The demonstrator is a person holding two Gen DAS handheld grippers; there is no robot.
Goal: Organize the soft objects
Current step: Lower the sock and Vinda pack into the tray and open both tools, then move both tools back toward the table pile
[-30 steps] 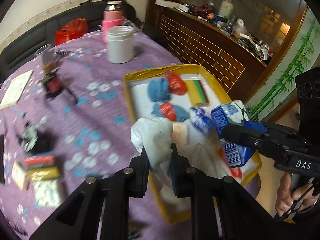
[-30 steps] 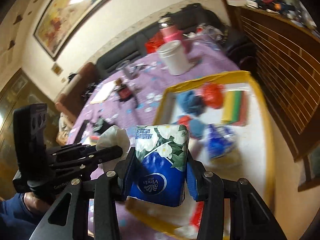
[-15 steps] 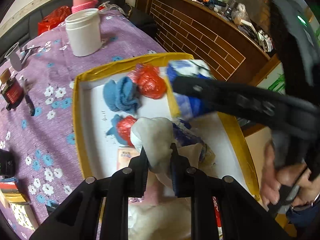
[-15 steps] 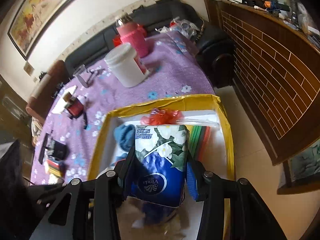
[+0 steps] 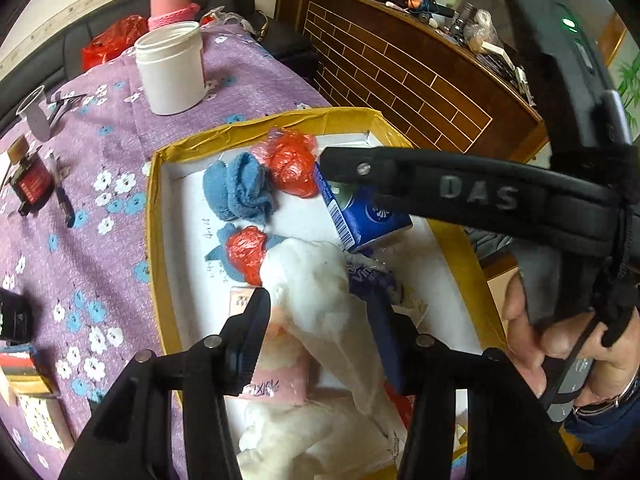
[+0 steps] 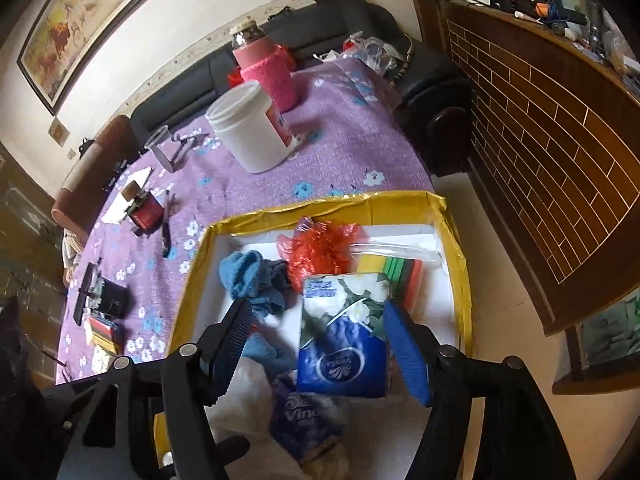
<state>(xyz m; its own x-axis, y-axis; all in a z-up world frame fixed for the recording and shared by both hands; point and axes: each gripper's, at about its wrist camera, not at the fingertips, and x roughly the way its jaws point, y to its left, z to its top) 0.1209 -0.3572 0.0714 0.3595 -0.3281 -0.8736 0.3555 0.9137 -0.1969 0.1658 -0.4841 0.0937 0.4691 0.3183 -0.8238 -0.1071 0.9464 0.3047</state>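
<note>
Left wrist: left claw [image 5: 320,312] opening around limp white cloth [image 5: 316,280]; right claw [image 6: 320,344] opening around glossy tissue pack [image 6: 344,340].

**Soft items in yellow-rimmed box**

Yellow-rimmed box [image 6: 460,268], white floor, open top, on the purple cloth. Contents: blue-and-floral tissue pack [image 6: 344,340], tilted, near the middle; white cloth [image 5: 316,292], crumpled, standing up toward the near end; blue towel [image 5: 236,190], bunched, far left; crumpled red plastic bag [image 5: 292,164] just beside it; a second red bag [image 5: 244,248] on a blue cloth; coloured sponges [image 6: 400,268] in a clear bag, far right; a purple tissue pack [image 6: 300,412] near the front.
</note>
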